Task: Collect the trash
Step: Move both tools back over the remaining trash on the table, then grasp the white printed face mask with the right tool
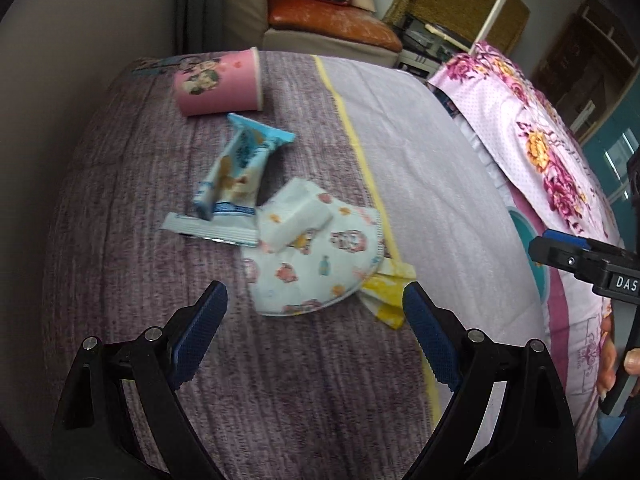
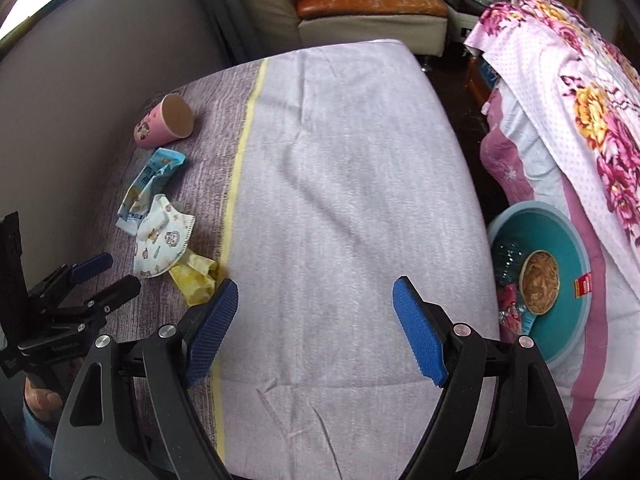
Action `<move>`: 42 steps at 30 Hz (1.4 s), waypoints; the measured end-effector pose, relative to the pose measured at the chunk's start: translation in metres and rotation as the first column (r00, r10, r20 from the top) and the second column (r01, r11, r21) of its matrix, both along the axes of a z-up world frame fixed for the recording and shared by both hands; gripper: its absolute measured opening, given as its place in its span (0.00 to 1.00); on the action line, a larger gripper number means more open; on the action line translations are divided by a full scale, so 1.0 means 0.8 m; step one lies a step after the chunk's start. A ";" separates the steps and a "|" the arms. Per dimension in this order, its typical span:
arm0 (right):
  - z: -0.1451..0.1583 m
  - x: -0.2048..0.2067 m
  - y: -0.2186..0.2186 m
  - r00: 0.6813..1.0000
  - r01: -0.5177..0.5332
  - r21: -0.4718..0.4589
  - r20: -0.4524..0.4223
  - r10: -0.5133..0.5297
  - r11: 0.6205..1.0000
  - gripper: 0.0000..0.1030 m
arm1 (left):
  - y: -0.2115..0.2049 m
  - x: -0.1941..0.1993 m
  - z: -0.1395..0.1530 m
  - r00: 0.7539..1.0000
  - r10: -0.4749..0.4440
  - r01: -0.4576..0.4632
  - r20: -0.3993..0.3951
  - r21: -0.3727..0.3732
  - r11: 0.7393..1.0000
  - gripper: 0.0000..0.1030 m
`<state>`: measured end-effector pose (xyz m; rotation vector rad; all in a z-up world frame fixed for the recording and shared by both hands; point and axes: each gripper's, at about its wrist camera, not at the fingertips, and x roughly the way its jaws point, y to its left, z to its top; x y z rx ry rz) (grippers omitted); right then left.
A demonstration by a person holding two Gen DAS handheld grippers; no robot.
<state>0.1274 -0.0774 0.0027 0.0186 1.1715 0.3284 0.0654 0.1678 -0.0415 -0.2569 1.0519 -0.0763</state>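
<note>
Trash lies in a loose row on a purple bedspread (image 1: 280,380). A pink paper cup (image 1: 218,82) (image 2: 164,122) rests on its side at the far end. Closer come a blue-and-white snack wrapper (image 1: 234,184) (image 2: 146,184), a patterned face mask (image 1: 316,268) (image 2: 164,246) and a crumpled yellow wrapper (image 1: 386,294) (image 2: 194,278). My left gripper (image 1: 316,300) (image 2: 106,270) hangs open just short of the mask, nothing between its blue pads. My right gripper (image 2: 316,296) stands open over bare bedspread (image 2: 340,184), to the right of the trash. A teal basin (image 2: 576,248) at the right holds some trash.
A floral pink quilt (image 1: 532,136) (image 2: 592,92) is heaped along the bed's right side, above the basin. A grey wall (image 2: 80,92) borders the bed on the left. Beyond the foot of the bed stands a sofa with an orange cushion (image 1: 332,24) (image 2: 368,0). A hand (image 1: 612,364) holds the right gripper's handle.
</note>
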 end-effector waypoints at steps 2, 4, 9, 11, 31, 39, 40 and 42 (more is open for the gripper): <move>-0.004 0.006 0.020 0.999 -0.029 0.020 -0.016 0.029 0.999 0.74 | 0.025 -0.001 -0.004 0.999 0.042 -0.042 -0.003 -0.012 0.999 0.87; -0.009 0.012 0.035 0.998 -0.058 0.030 -0.030 0.059 0.998 0.74 | 0.044 -0.003 -0.008 0.998 0.069 -0.069 -0.006 -0.016 0.997 0.87; -0.026 0.026 0.096 0.987 -0.149 0.037 -0.054 0.151 0.988 0.74 | 0.068 -0.007 -0.015 0.994 0.106 -0.106 -0.014 -0.024 0.994 0.87; -0.034 0.032 0.115 0.982 -0.170 0.038 -0.070 0.173 0.985 0.74 | 0.078 -0.007 -0.018 0.993 0.113 -0.113 -0.018 -0.023 0.993 0.87; -0.039 0.040 0.185 0.962 -0.265 0.092 -0.037 0.269 0.960 0.02 | 0.114 -0.007 -0.037 0.989 0.141 -0.143 -0.047 -0.044 0.989 0.87; -0.002 0.042 0.127 0.986 -0.165 0.098 0.019 0.164 0.981 0.02 | 0.086 0.002 -0.040 0.993 0.103 -0.107 -0.062 -0.066 0.992 0.87; 0.000 0.045 0.114 0.990 -0.139 0.086 0.029 0.137 0.987 0.02 | 0.077 0.003 -0.040 0.994 0.088 -0.092 -0.065 -0.070 0.993 0.87; -0.001 0.045 0.088 0.995 -0.092 0.071 0.029 0.090 0.993 0.02 | 0.059 0.008 -0.039 0.996 0.058 -0.063 -0.067 -0.072 0.995 0.87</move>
